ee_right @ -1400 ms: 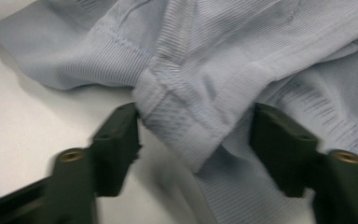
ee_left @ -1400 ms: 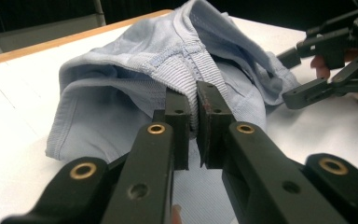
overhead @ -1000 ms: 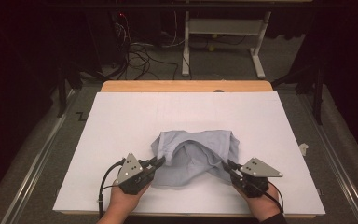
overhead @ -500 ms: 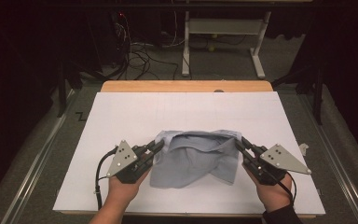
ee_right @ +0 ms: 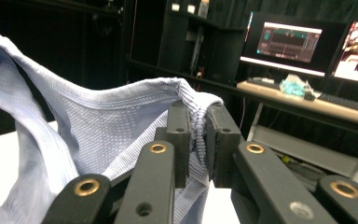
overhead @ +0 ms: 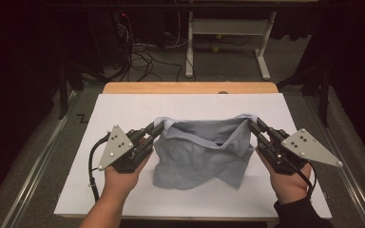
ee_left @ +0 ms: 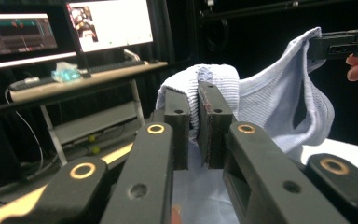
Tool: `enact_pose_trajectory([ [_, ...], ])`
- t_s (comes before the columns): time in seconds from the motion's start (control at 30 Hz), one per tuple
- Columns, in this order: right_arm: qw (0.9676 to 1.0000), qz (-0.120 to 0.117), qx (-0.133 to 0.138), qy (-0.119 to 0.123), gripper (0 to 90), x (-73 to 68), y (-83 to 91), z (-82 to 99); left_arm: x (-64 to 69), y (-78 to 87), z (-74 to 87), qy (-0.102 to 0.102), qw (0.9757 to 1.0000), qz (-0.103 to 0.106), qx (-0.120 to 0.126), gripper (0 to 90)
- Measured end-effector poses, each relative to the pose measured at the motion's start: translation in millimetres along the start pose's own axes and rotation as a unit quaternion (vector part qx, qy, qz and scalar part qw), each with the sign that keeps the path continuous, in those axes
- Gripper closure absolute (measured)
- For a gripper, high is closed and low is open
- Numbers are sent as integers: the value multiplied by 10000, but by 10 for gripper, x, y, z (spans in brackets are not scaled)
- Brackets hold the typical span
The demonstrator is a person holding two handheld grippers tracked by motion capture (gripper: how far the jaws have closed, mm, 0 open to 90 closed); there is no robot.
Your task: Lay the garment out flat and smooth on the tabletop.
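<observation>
- My left gripper [overhead: 158,128] is clenched on the left top edge of the pale blue ribbed knit garment [overhead: 202,152].
- My right gripper [overhead: 253,124] pinches its right edge.
- The garment hangs between them, hem touching the white table sheet [overhead: 123,109].

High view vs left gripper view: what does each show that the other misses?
High view alone: the white table sheet, the wooden edge beyond it, both hands, and the garment's lower part resting crumpled on the sheet.

Left gripper view alone: the left gripper's jaws seen close up, pinched on a ribbed edge of the garment, plus lit monitors and a keyboard on a side desk.

Both: the pale blue garment strung between the left gripper and the right gripper.
</observation>
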State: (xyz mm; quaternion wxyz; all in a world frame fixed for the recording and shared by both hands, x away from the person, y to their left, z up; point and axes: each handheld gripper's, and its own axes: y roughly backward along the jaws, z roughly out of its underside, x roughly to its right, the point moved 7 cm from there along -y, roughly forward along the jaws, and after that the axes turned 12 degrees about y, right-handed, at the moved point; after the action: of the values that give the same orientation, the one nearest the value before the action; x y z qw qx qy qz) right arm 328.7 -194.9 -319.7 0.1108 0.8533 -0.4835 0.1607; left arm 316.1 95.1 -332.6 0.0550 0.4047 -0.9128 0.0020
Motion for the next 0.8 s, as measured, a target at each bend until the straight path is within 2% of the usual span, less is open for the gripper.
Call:
enact_pose_trajectory([
  [0.23, 9994, 19, 320, 154, 822, -51, 187, -293, 86, 191, -222, -141, 9995, -10, 291, 800],
  [0.43, 9975, 10, 632, 308, 822, -135, 369, -544, 194, 418, -424, -313, 9975, 17, 638, 801],
  [0.57, 9966, -29, 755, 323, 820, -189, 425, -652, 240, 527, -505, -309, 9966, 38, 758, 800],
  [0.63, 9963, -43, 792, 336, 819, -206, 427, -680, 252, 562, -530, -261, 9966, 99, 775, 799],
  [0.7, 9965, -86, 761, 336, 817, -197, 376, -674, 219, 531, -528, -235, 9974, 67, 679, 799],
  [0.77, 9974, -91, 627, 341, 817, -165, 267, -627, 80, 366, -479, -155, 9989, -86, 427, 798],
  [0.8, 9984, -112, 496, 254, 817, -123, 143, -564, 8, 271, -452, -109, 9994, -114, 322, 798],
])
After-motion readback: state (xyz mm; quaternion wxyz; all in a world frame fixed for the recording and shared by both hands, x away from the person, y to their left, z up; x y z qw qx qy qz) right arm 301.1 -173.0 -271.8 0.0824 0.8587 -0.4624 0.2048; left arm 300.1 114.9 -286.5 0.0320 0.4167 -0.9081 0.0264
